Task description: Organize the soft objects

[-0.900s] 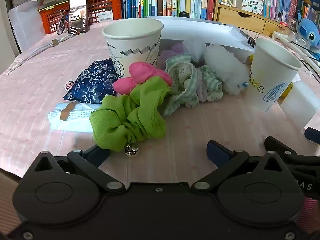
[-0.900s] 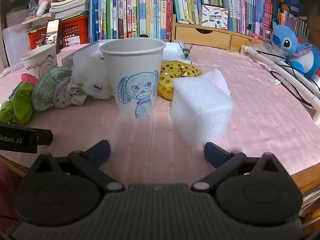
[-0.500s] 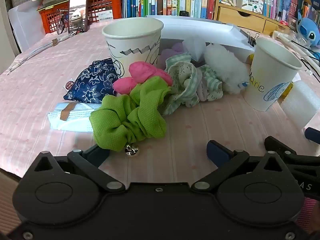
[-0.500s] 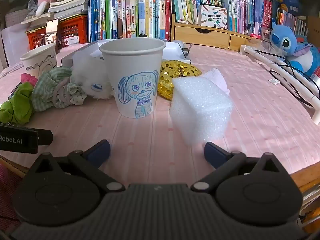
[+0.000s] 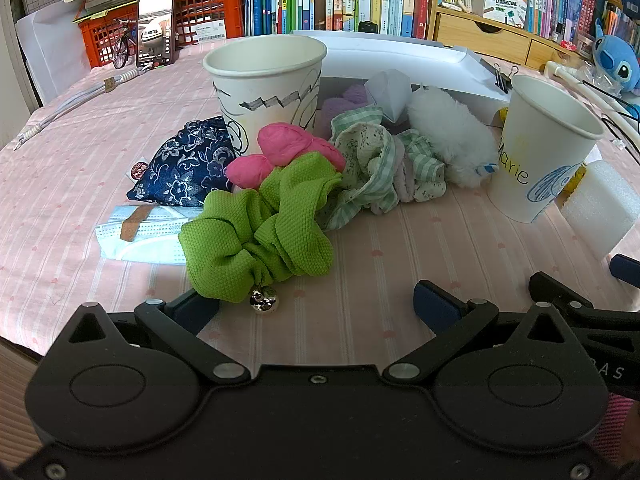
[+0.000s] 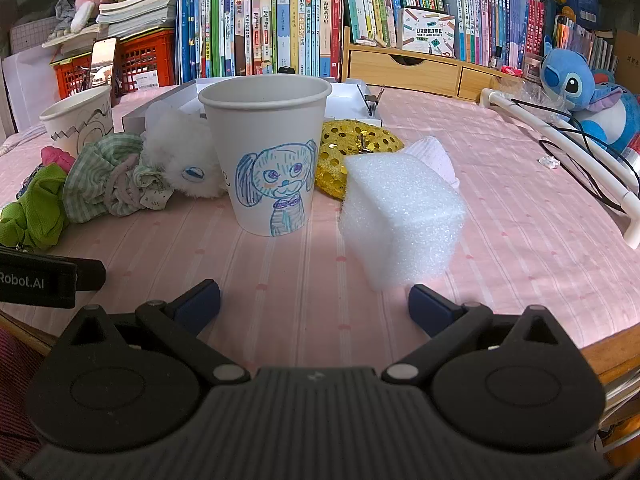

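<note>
Left wrist view: the left gripper (image 5: 316, 306) is pitched down toward the pink striped tablecloth (image 5: 400, 248), jaws spread wide with nothing between them. Its left finger lies just beside the near edge of a green scrunchie (image 5: 260, 236), whose small silver bell (image 5: 263, 299) rests on the cloth inside the gap. Touching the scrunchie on its far side are a pink cloth bundle (image 5: 288, 150) and a green-checked scrunchie (image 5: 368, 164); a white fluffy toy (image 5: 448, 140) lies to the right of these. A navy floral pouch (image 5: 188, 168) and a folded face mask (image 5: 140, 232) lie to the left. Behind the pile stands a paper cup with a zigzag drawing (image 5: 268, 88) (upright, mouth up).

Right wrist view: the right gripper (image 6: 314, 306) is likewise angled down, less steeply, with jaws fully apart and empty. A white foam block (image 6: 400, 220) sits just beyond its right finger, not touching it. To the left of the block stands a paper cup with a blue dog drawing (image 6: 268, 152), upright. A gold sequined pouch (image 6: 352, 152) lies behind and between the two. At far right a blue plush toy (image 6: 584, 96) leans near a white tube (image 6: 560, 136). Part of the left gripper enters at the near left edge.
</note>
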`<state>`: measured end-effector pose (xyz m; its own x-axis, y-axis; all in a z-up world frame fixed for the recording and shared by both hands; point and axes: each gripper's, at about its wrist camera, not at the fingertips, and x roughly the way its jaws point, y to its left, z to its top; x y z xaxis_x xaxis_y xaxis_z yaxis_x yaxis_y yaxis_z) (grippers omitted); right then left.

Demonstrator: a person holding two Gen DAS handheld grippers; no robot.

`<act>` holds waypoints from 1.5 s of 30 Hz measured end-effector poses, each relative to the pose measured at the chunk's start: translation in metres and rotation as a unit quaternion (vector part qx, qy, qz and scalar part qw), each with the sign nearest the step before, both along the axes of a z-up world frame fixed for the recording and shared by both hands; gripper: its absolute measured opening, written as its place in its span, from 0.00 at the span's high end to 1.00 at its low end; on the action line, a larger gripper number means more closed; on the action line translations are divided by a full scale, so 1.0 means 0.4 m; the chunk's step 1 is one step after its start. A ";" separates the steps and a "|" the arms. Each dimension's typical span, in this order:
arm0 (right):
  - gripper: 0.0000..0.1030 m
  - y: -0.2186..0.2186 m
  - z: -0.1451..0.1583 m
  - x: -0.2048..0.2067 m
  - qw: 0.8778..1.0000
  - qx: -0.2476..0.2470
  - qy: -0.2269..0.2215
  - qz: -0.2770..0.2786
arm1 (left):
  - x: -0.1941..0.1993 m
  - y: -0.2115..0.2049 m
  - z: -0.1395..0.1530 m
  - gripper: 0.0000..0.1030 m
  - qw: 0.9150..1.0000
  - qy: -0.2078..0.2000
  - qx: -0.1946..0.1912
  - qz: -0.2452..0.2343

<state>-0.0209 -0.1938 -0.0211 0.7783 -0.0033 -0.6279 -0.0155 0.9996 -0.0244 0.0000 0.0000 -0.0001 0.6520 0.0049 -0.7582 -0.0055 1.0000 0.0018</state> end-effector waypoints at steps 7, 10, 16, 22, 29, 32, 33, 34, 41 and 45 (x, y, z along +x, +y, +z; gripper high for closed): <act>0.00 0.000 0.000 0.000 1.000 0.000 0.000 0.000 | 0.000 0.000 0.000 0.00 1.000 0.000 0.000 0.000; 0.00 0.000 0.000 0.000 1.000 0.000 0.000 0.000 | 0.000 0.000 0.000 0.00 1.000 0.000 0.000 0.000; 0.00 0.000 0.001 0.000 1.000 0.000 0.000 -0.001 | 0.000 0.000 0.000 0.00 1.000 0.000 0.000 0.000; 0.00 0.001 0.001 0.000 1.000 0.000 0.000 -0.001 | 0.000 0.000 0.000 0.00 1.000 0.000 0.000 0.000; 0.00 0.001 0.001 0.000 1.000 0.000 0.000 -0.001 | 0.000 0.000 0.000 0.00 1.000 0.000 0.000 0.000; 0.00 0.003 0.001 -0.001 1.000 0.000 0.003 -0.003 | 0.001 0.001 0.000 0.00 1.000 0.001 0.001 -0.002; 0.00 0.002 0.001 0.000 1.000 0.000 0.004 -0.003 | 0.001 0.002 0.000 0.00 1.000 0.001 0.001 -0.004; 0.00 -0.002 0.000 -0.001 1.000 0.000 0.003 -0.003 | 0.002 0.004 0.000 0.00 1.000 0.001 0.001 -0.006; 0.00 -0.004 -0.005 -0.004 1.000 0.001 -0.008 0.001 | -0.009 0.013 -0.004 0.00 1.000 -0.010 0.000 -0.017; 0.00 -0.003 -0.011 -0.013 1.000 0.001 -0.021 0.003 | -0.027 0.017 -0.013 0.00 0.999 -0.035 0.000 -0.023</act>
<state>-0.0260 -0.1950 -0.0256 0.8043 0.0031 -0.5943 -0.0206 0.9995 -0.0226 -0.0107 0.0069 -0.0054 0.7026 -0.0263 -0.7111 0.0398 0.9992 0.0023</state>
